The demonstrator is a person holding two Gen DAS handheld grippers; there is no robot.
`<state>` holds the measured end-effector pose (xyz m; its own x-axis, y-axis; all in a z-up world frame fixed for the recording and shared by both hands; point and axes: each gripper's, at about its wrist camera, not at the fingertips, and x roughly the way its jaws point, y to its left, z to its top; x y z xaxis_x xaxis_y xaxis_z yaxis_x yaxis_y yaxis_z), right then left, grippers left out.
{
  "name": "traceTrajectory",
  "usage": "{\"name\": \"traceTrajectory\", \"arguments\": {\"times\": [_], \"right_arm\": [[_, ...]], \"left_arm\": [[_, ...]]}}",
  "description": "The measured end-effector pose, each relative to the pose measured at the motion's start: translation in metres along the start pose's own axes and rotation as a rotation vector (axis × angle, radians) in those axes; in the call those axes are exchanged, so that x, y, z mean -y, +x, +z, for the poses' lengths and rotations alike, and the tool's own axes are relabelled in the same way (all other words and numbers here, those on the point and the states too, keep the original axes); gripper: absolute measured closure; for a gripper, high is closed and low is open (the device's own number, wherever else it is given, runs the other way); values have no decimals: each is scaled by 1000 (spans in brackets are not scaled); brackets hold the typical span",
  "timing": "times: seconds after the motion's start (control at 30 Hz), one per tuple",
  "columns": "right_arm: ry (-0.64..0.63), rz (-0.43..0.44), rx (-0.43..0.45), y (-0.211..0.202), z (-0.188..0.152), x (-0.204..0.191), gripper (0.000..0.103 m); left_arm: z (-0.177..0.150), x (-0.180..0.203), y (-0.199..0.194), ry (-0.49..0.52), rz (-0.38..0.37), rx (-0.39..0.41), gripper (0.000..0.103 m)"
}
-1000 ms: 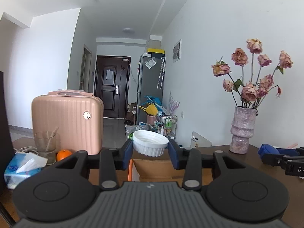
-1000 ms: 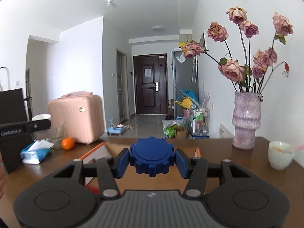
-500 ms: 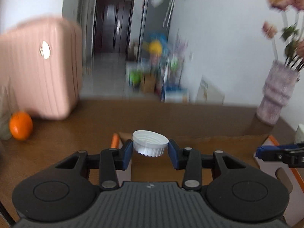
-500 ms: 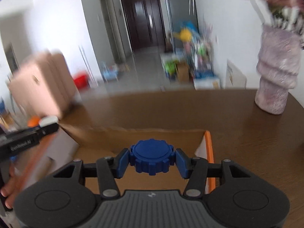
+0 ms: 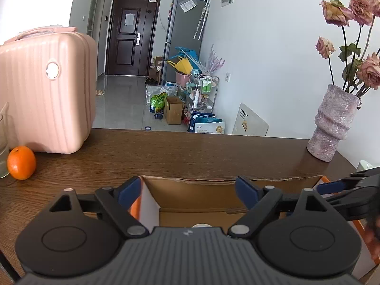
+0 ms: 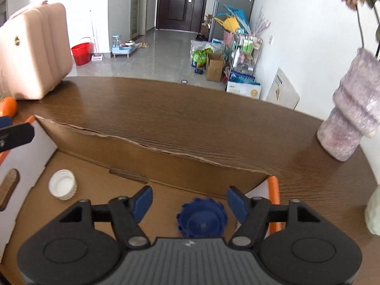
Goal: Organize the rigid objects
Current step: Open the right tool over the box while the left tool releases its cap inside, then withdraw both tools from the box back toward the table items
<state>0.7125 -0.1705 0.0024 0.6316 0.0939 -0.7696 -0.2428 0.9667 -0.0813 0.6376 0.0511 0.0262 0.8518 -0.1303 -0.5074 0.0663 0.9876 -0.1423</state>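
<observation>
- The step in hand looked like the release: both pieces were going into the cardboard box (image 6: 166, 163) that sat on the brown counter (image 6: 190, 109).
- In the right wrist view, the right hand-held gripper (image 6: 190, 201) hung over the box at the lower middle of the frame. Its jaws were opening, and the blue pads stood clear of the blue gear-edged cap (image 6: 201, 220) on both sides.
- The blue cap showed blurred below and between the pads, so it was either falling or just landed on the box floor; which one could not be told.
- The white ribbed cap (image 6: 63, 187) lay open side up on the box floor at the lower left of that frame, well apart from the blue one.
- In the left wrist view, the left hand-held gripper (image 5: 187, 193) was at the lower middle, over the near end of the box, jaws opening wide with nothing between them. A sliver of the white cap peeked above the gripper body, low in the middle of the frame.
- An orange (image 5: 21, 162), a pink suitcase (image 5: 45, 90) and a vase (image 5: 332, 128) of dried roses stood on the counter outside the box.
- Next, by my reading, both grippers needed lifting straight out without catching the torn far wall, then turning to whatever rigid items remained; none showed in these frames.
</observation>
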Motion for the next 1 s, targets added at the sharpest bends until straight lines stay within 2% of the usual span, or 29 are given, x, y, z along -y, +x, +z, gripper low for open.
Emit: {"name": "traceTrajectory", "arguments": {"times": [0.13, 0.2, 0.23, 0.3, 0.43, 0.57, 0.67, 0.8, 1.0], "right_arm": [[13, 24, 25, -33, -8, 3, 33], [26, 55, 36, -53, -16, 11, 33], [29, 67, 49, -66, -21, 16, 33], [38, 64, 83, -99, -34, 22, 33], [22, 60, 150, -162, -66, 31, 24], [31, 66, 213, -210, -98, 32, 24], [20, 79, 270, -238, -130, 24, 21], [36, 84, 340, -268, -173, 6, 19], [42, 44, 472, -296, -254, -32, 12]], "left_arm": [[5, 0, -25, 8, 2, 37, 14], [12, 7, -53, 50, -12, 106, 9], [14, 10, -71, 75, -16, 155, 1], [10, 11, -110, 74, -37, 244, 0], [2, 10, -171, 87, -86, 260, 0], [-16, 11, -221, 115, -9, 303, 0], [-32, 8, -252, 112, 9, 299, 0], [-62, 6, -293, 118, 18, 313, 0], [-129, 4, -341, 140, -8, 308, 0]]}}
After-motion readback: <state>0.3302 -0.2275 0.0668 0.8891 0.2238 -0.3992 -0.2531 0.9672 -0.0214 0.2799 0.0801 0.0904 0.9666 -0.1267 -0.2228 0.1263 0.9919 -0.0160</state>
